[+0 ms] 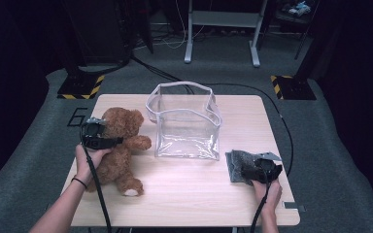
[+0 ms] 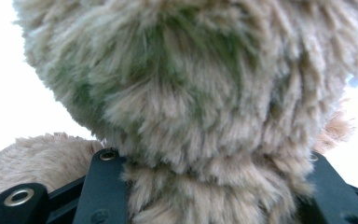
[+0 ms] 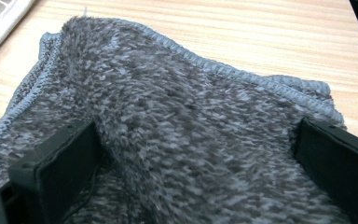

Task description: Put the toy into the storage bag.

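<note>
Wooden table point(image 1: 189, 194) standing on grey carpet in a dark room, metal stand legs showing behind. Bear point(image 1: 121, 150) sitting at the table's left, its neck clamped between the left gripper's point(image 1: 96, 136) jaws. Clear bag point(image 1: 184, 121) standing open at centre, beside the bear's arm. Grey cloth point(image 3: 177, 126) lying at right; right gripper point(image 1: 261, 170) resting on it, jaws standing apart around a raised fold.
</note>
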A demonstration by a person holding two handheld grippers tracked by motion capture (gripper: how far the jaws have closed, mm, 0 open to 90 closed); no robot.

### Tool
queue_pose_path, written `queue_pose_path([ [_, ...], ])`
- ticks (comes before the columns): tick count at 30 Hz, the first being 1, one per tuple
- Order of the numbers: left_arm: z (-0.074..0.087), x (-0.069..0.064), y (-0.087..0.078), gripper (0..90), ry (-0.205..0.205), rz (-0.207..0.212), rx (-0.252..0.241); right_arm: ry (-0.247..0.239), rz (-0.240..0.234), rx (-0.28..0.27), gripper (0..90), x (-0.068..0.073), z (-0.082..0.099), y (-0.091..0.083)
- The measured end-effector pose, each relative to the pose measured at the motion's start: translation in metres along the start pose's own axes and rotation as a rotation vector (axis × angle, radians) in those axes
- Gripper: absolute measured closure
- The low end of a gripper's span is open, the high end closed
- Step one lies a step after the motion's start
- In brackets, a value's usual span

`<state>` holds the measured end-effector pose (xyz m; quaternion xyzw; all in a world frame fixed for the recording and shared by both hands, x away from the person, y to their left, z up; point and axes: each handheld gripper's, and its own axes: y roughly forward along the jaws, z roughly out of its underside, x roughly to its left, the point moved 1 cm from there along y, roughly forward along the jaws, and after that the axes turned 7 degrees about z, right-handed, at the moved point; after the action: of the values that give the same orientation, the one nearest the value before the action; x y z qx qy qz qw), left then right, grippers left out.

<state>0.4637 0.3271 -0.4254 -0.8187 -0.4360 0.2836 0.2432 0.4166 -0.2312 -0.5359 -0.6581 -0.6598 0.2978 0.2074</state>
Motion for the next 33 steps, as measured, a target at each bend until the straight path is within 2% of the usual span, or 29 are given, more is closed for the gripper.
queue_pose_path([
  [1,0.000,0.000,0.000,51.9,0.000,0.000,0.000,0.000,0.000,0.000,0.0,0.000,0.000,0.000],
  [3,-0.006,-0.003,-0.010,51.9,-0.008,0.002,-0.041,-0.001,0.000,-0.001,0.0,0.000,0.000,0.000],
  [4,-0.006,-0.003,-0.010,51.9,-0.008,0.002,-0.041,-0.001,0.000,-0.001,0.0,0.000,0.000,0.000],
  [5,-0.010,-0.004,-0.018,51.9,0.021,-0.003,-0.057,0.001,-0.001,0.001,0.0,0.000,0.000,0.000],
  [6,-0.010,-0.004,-0.018,51.9,0.021,-0.003,-0.057,0.001,-0.001,0.001,0.0,0.000,0.000,0.000],
  [12,-0.018,-0.005,-0.037,51.8,0.034,-0.007,-0.137,-0.003,-0.003,0.002,0.0,-0.001,0.000,0.000],
  [14,-0.019,-0.005,-0.039,51.9,0.037,-0.010,-0.146,0.000,-0.003,0.002,0.0,0.000,0.000,0.000],
  [20,-0.024,-0.004,-0.050,51.9,0.036,-0.018,-0.221,0.002,-0.002,0.001,0.0,0.000,0.000,0.000],
  [29,-0.035,-0.004,-0.066,51.9,0.047,-0.027,-0.279,0.001,-0.001,0.001,0.0,0.000,0.000,0.000],
  [33,-0.047,-0.007,-0.075,51.8,0.058,-0.034,-0.306,0.001,-0.001,0.001,0.0,0.000,0.000,0.000],
])
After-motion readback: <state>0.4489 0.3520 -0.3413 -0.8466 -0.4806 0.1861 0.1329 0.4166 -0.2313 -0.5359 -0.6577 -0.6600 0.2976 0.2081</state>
